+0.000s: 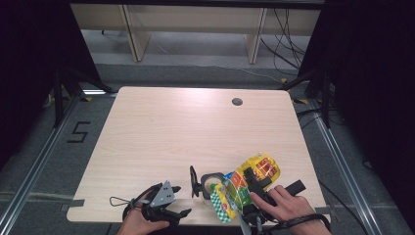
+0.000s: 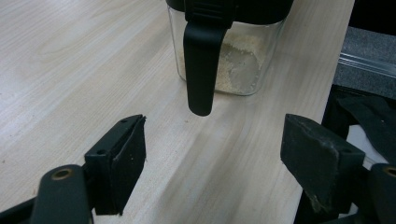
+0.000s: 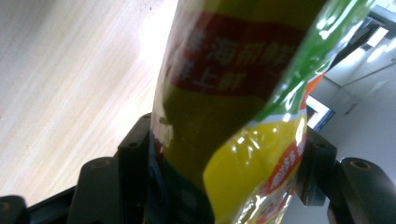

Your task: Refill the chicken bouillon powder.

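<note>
Lab: black curtains [image 1: 29,58], floor cables [image 1: 286,41]

Pale wooden table [image 1: 171,127] on grey floor [image 1: 195,68].

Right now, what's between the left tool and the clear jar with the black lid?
Only bare tabletop. In the left gripper view the open left tool faces the jar, with nothing lying between them.

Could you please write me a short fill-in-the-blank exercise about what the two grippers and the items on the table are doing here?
1. The right gripper is shut on a yellow ____ bag.
2. The left gripper has its jaws ____ and holds nothing.
3. The clear container before the left gripper has a ____ lid.

Missing words: snack; open; black
</note>
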